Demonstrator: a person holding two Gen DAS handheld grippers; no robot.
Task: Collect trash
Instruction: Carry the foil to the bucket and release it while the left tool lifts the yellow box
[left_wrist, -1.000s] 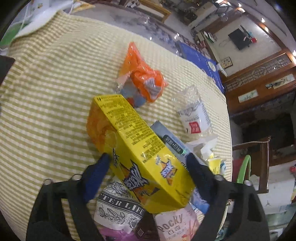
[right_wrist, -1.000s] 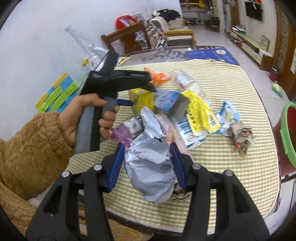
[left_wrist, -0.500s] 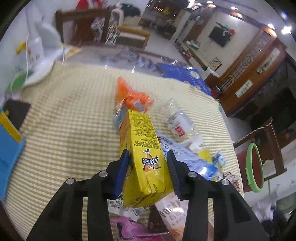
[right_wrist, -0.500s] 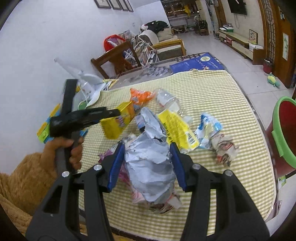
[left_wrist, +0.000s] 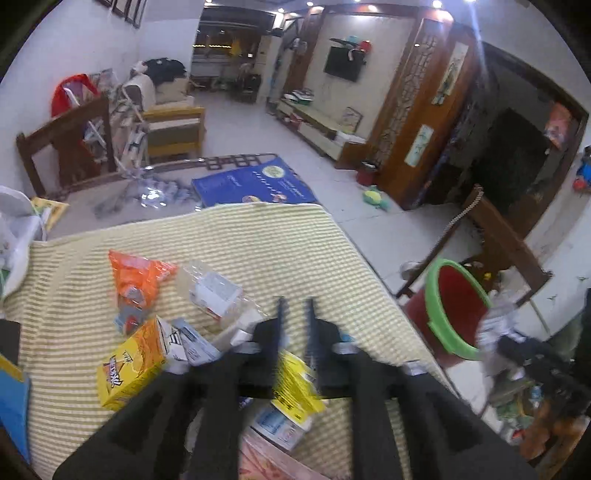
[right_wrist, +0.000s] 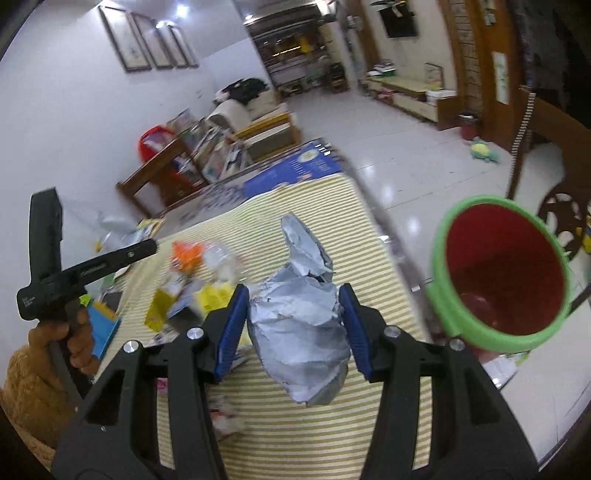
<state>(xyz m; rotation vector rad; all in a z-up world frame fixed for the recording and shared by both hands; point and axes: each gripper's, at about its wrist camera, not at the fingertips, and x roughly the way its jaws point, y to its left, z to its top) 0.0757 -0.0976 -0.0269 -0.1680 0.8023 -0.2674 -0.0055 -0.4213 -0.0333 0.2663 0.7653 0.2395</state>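
My right gripper (right_wrist: 293, 325) is shut on a crumpled grey paper wad (right_wrist: 301, 332) and holds it above the table's right edge, close to a red bucket with a green rim (right_wrist: 502, 273). My left gripper (left_wrist: 295, 325) is nearly shut with nothing between its fingers, above the trash pile. The yellow carton (left_wrist: 129, 365) lies on the striped tablecloth (left_wrist: 240, 236) to its left. An orange wrapper (left_wrist: 138, 277), a clear plastic bottle (left_wrist: 214, 291) and a yellow packet (left_wrist: 295, 387) lie near it.
The bucket also shows in the left wrist view (left_wrist: 456, 302), on the floor off the table's right side by a wooden chair (left_wrist: 498, 236). A blue board (left_wrist: 251, 184) lies at the table's far end. Blue items (left_wrist: 11, 406) sit at the left edge.
My left gripper let go of the yellow carton, which now lies on the cloth, and its fingers have closed. My right gripper carried the paper wad right, toward the bucket.
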